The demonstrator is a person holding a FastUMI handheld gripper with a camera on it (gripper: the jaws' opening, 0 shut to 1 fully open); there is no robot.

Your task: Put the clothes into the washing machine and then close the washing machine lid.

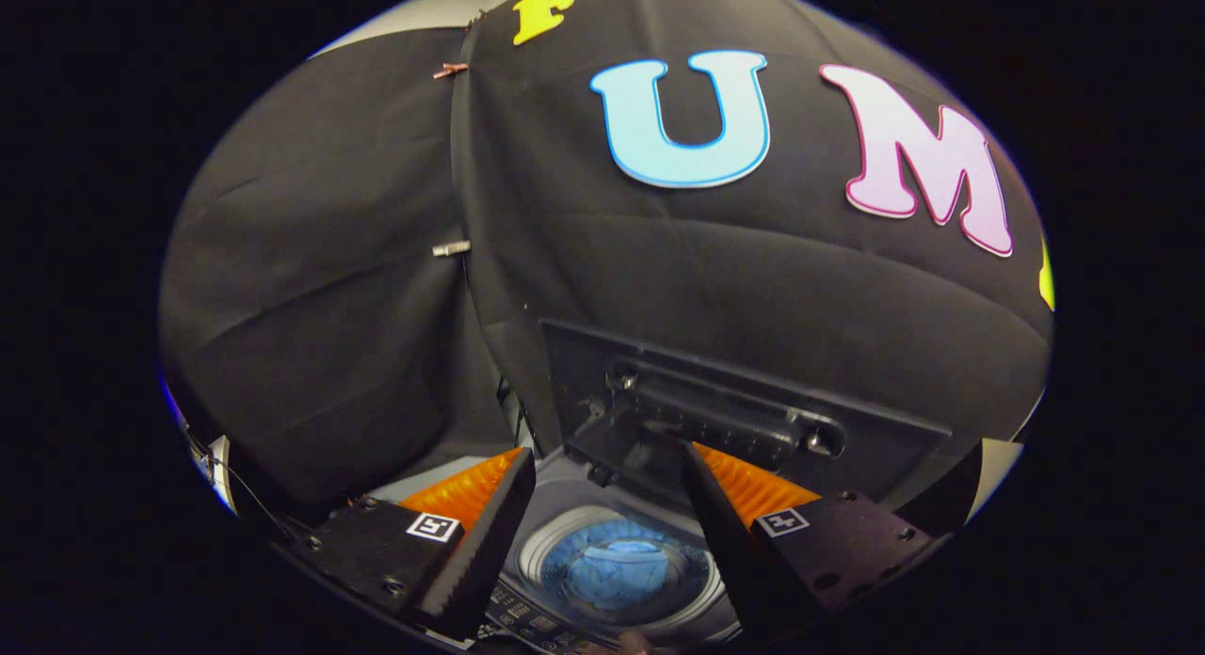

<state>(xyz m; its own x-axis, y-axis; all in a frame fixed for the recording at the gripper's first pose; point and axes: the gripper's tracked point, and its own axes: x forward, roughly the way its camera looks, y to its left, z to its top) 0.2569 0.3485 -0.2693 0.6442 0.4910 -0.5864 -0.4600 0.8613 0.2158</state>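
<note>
A top-loading washing machine [551, 504] stands below and just ahead of my fingers, its drum mouth showing in the gap between them. Blue cloth [623, 563] lies down inside the drum. The machine's dark lid [753, 420] stands raised, upright behind the opening and leaning back toward the black cloth wall. My gripper [610, 462] hangs above the drum with its two fingers wide apart and nothing held between them. The right fingertip [701, 467] overlaps the lower edge of the lid in the view; whether it touches is unclear.
The machine's control panel with small buttons [527, 622] runs along its near rim under the left finger. The black booth cloth [377, 260] closes in behind and to the left of the machine, held by small clips [451, 248].
</note>
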